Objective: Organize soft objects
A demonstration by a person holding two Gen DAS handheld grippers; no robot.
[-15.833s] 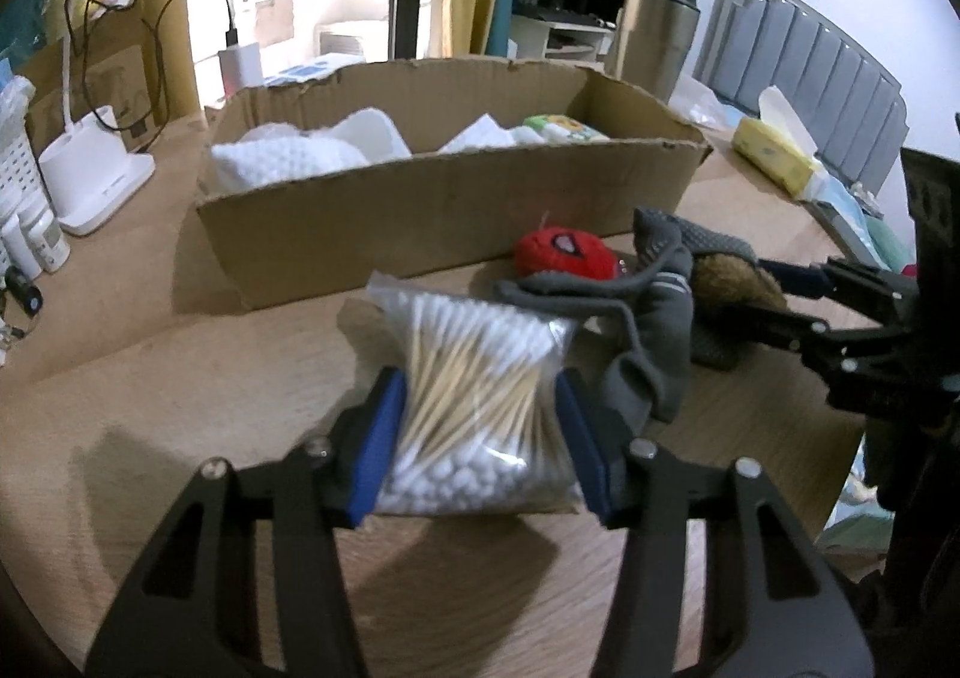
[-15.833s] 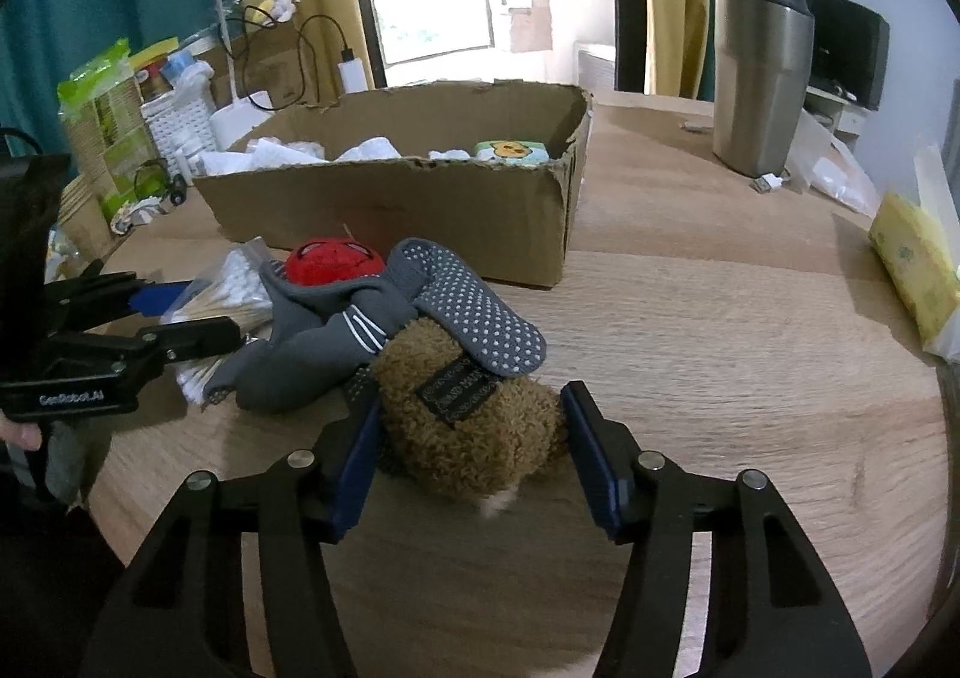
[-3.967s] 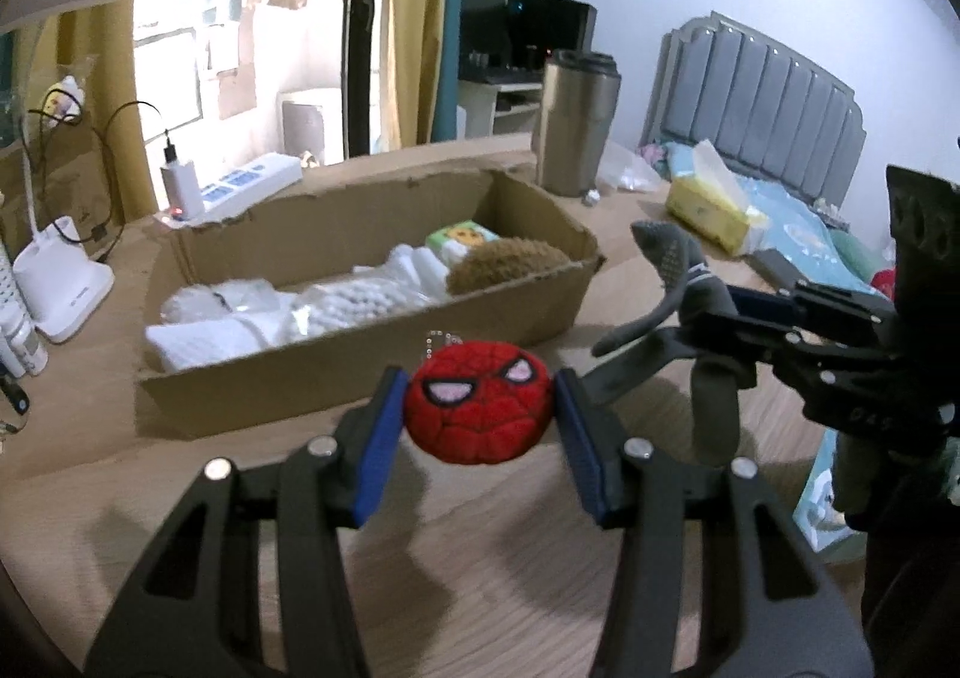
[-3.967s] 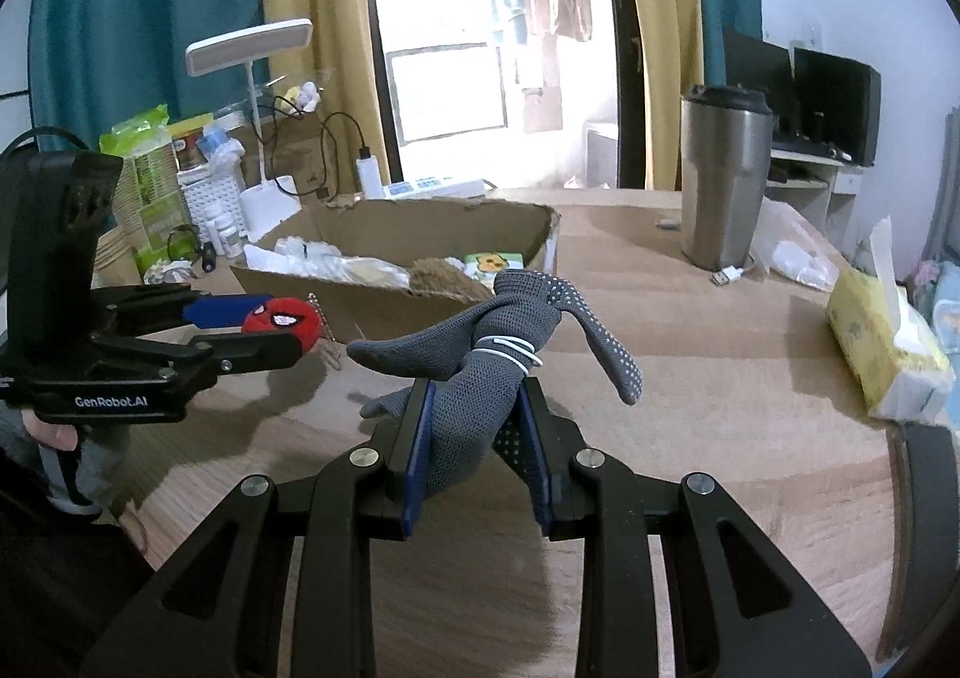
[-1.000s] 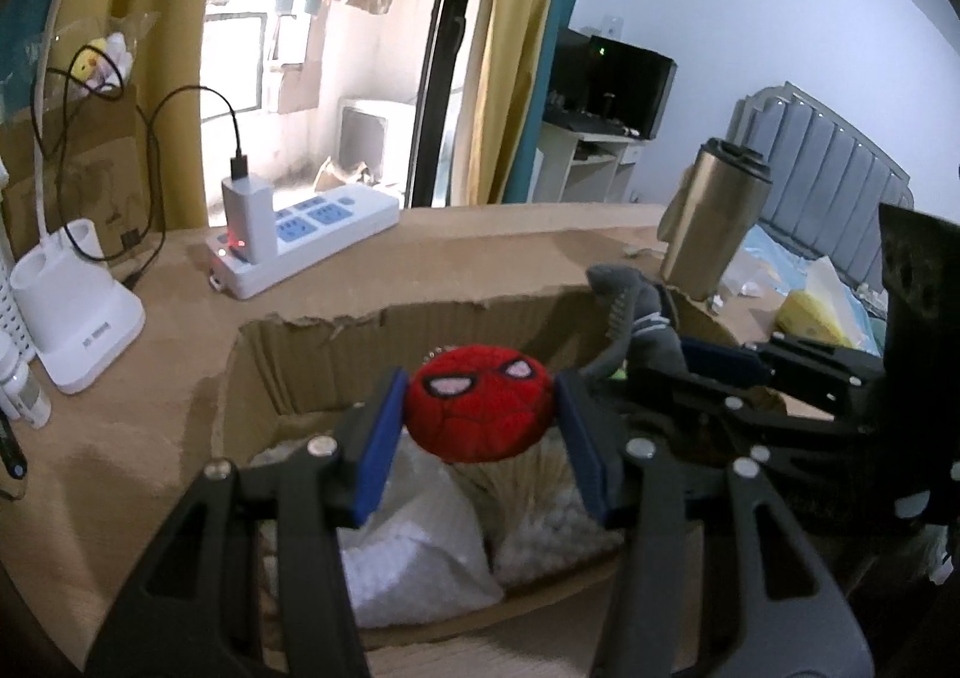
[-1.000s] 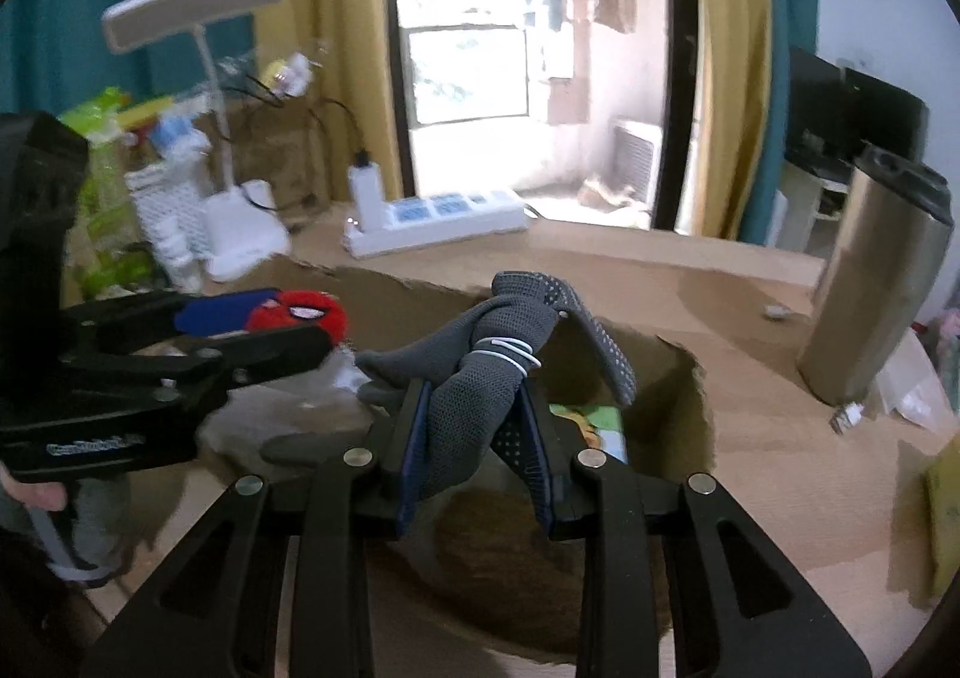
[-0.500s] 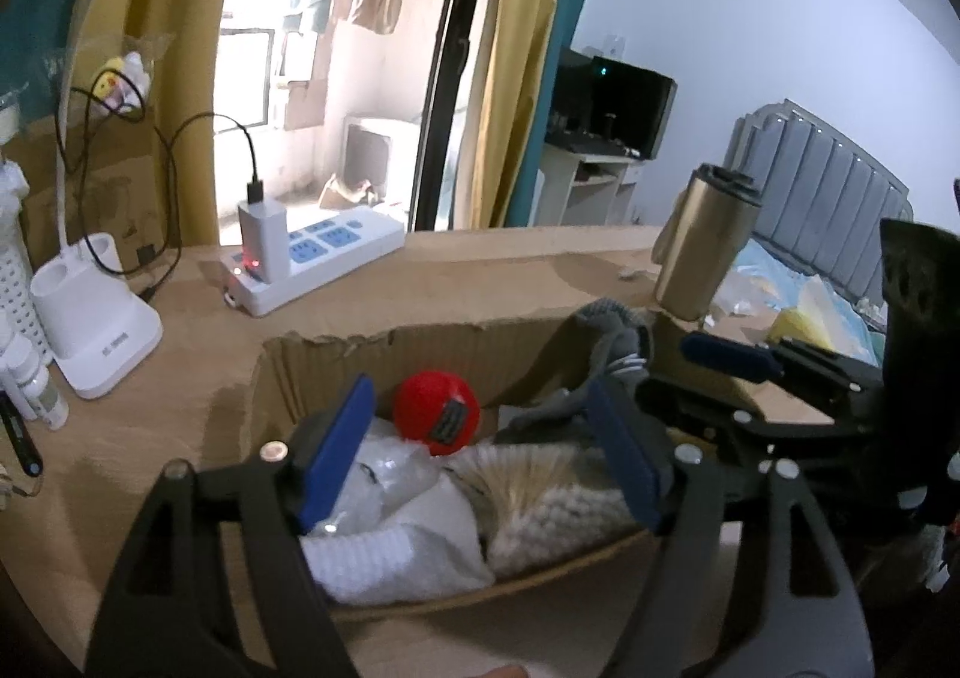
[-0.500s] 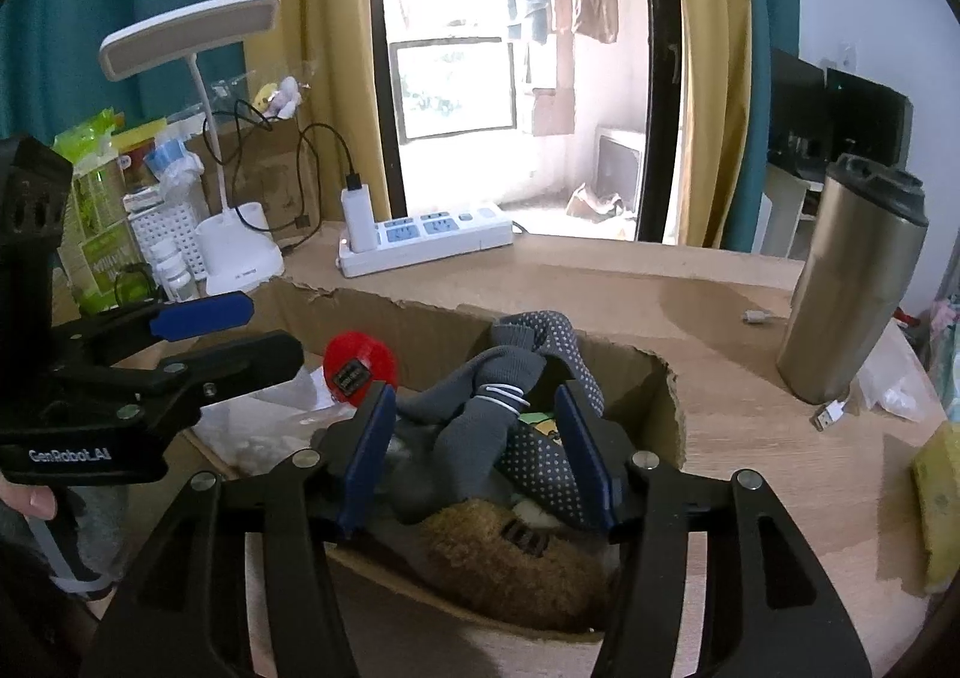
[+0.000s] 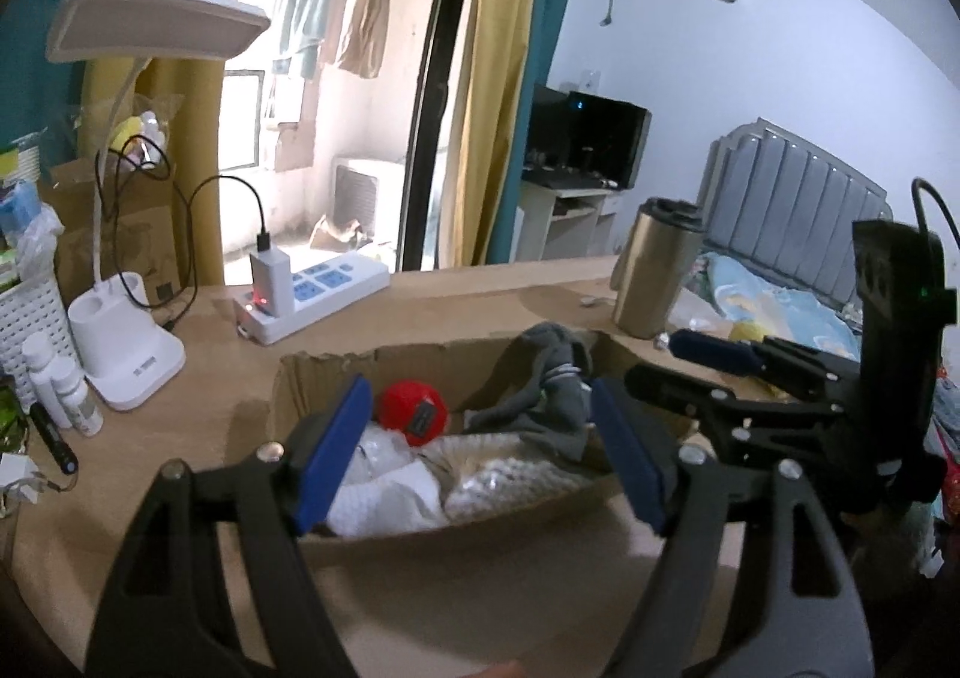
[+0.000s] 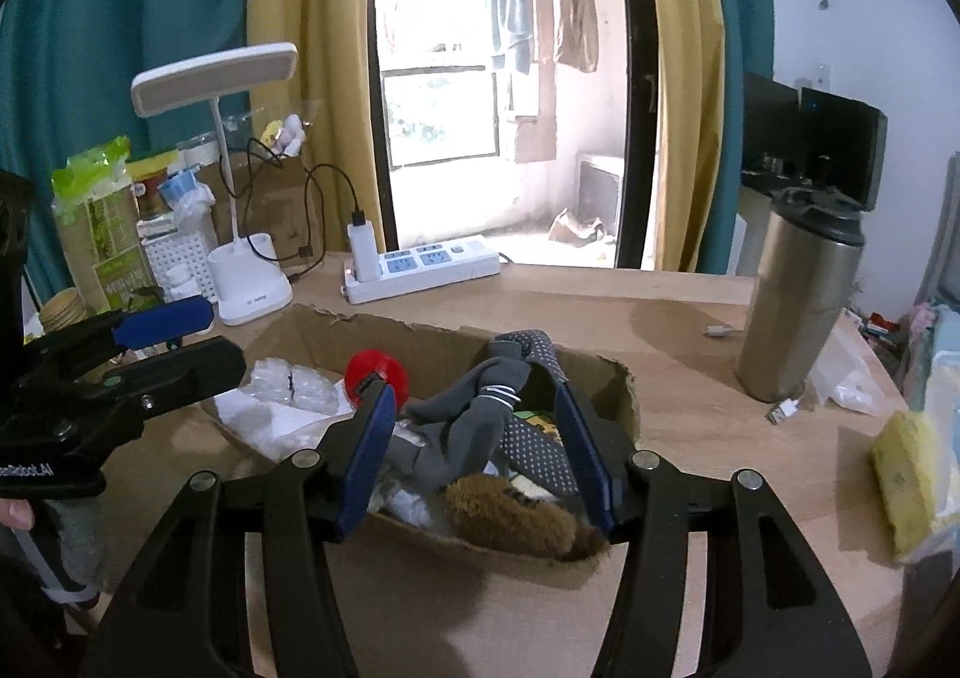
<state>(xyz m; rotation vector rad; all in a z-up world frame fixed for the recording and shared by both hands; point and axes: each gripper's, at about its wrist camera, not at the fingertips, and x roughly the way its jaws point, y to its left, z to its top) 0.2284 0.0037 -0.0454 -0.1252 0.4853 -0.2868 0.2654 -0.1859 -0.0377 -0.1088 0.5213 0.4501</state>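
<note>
An open cardboard box (image 9: 420, 360) (image 10: 624, 408) sits on the wooden table. Inside it lie a red plush ball (image 9: 414, 411) (image 10: 378, 375), a grey dotted glove bundle (image 9: 552, 396) (image 10: 480, 426), a brown plush (image 10: 510, 516) and white soft packs (image 9: 384, 492) (image 10: 288, 384). My left gripper (image 9: 480, 450) (image 10: 198, 339) hovers open above the box's near wall, with nothing between its pads. To its right, my right gripper (image 10: 477, 450) (image 9: 678, 369) is also open and apart from the glove bundle below it.
A steel tumbler (image 10: 798, 306) (image 9: 654, 270) stands right of the box. Behind the box are a white power strip (image 10: 420, 264) (image 9: 312, 294) and a desk lamp (image 10: 240, 270) (image 9: 120, 318). Small bottles (image 9: 60, 390) stand far left. A yellow tissue pack (image 10: 906, 474) lies far right.
Both grippers have opened: the red ball and the glove bundle dropped into the box. Both grippers have since drawn back and upward from the box.
</note>
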